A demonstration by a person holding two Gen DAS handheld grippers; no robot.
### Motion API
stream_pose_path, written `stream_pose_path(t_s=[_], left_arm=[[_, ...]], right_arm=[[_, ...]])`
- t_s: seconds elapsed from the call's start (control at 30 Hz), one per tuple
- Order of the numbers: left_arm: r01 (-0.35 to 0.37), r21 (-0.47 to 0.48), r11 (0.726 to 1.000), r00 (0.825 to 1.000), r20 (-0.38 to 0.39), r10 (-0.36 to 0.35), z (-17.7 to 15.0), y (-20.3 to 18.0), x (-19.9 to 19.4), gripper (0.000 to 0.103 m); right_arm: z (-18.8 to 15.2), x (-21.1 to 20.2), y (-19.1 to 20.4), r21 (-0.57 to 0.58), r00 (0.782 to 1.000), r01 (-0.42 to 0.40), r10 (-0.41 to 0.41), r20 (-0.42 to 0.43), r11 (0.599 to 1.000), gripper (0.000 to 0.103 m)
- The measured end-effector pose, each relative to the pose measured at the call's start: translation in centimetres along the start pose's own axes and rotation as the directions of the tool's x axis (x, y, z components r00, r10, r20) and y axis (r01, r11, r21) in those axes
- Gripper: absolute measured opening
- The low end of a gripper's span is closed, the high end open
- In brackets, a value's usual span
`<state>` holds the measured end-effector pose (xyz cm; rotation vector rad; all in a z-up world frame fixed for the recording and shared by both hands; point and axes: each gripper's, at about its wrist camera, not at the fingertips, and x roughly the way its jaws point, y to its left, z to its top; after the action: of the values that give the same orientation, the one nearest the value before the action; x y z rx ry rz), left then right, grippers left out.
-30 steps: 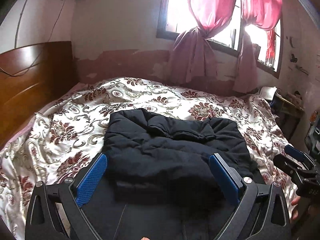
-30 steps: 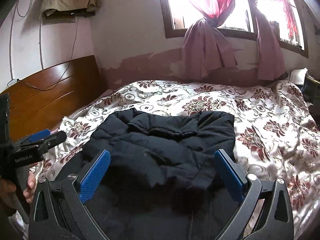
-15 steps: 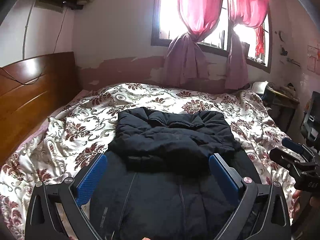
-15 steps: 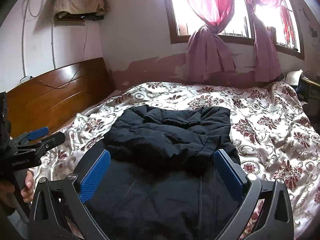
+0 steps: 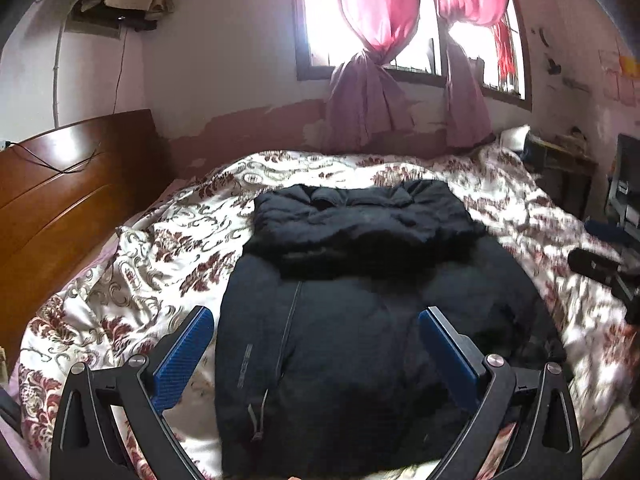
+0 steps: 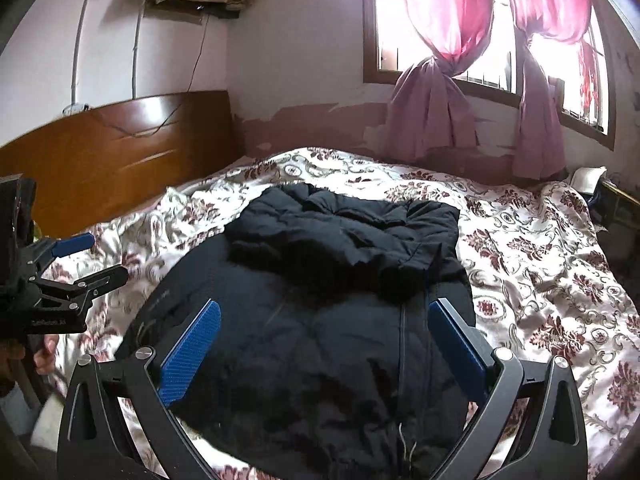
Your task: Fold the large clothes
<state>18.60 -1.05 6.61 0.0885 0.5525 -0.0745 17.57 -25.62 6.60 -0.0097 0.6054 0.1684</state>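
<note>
Jacket (image 5: 360,320) flat on bedspread (image 5: 132,280) | left claw (image 5: 316,344) released above | right claw (image 6: 324,336) released above

Black-framed gripper (image 5: 316,328) with blue ribbed pads (image 5: 182,350), silver screws

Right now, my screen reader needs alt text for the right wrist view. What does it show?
A black padded jacket lies on a floral bedspread, its upper part bunched in folds at the far end, zipper running toward the camera. The right gripper is open above it, empty. The left gripper, also open, shows at the left edge.
</note>
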Motion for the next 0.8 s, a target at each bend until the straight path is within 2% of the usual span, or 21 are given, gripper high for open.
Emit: stream_pose_path(t_s=[0.27,0.43,0.53,0.63,0.8], left_arm=[[0.023,0.038,0.999,0.998,-0.059,-0.021,-4.5,0.7,0.1,0.103],[0.061,0.108,0.992,0.99,-0.136,-0.046,-7.7,0.9,1.1,0.103],[0.073,0.125,0.989,0.981,-0.187,-0.049,-9.9,1.1,2.1,0.103],[0.075,0.116,0.99,0.971,-0.235,-0.046,-11.6,1.4,3.0,0.103],[0.061,0.09,0.994,0.956,-0.292,-0.032,-13.4,1.9,4.3,0.103]], right_arm=[[-4.1,-0.3,0.9,-0.041,0.998,-0.014,0.011,-0.055,0.999,0.102],[-7.7,0.3,0.3,-0.072,0.988,-0.025,0.014,-0.152,0.997,0.102],[-9.8,1.3,-0.5,-0.095,0.969,-0.024,0.0,-0.246,0.995,0.102],[-12.3,2.7,-1.5,-0.1,0.935,-0.025,-0.012,-0.356,0.995,0.102],[-14.8,4.1,-2.1,-0.177,0.89,0.006,-0.086,-0.447,0.984,0.102]])
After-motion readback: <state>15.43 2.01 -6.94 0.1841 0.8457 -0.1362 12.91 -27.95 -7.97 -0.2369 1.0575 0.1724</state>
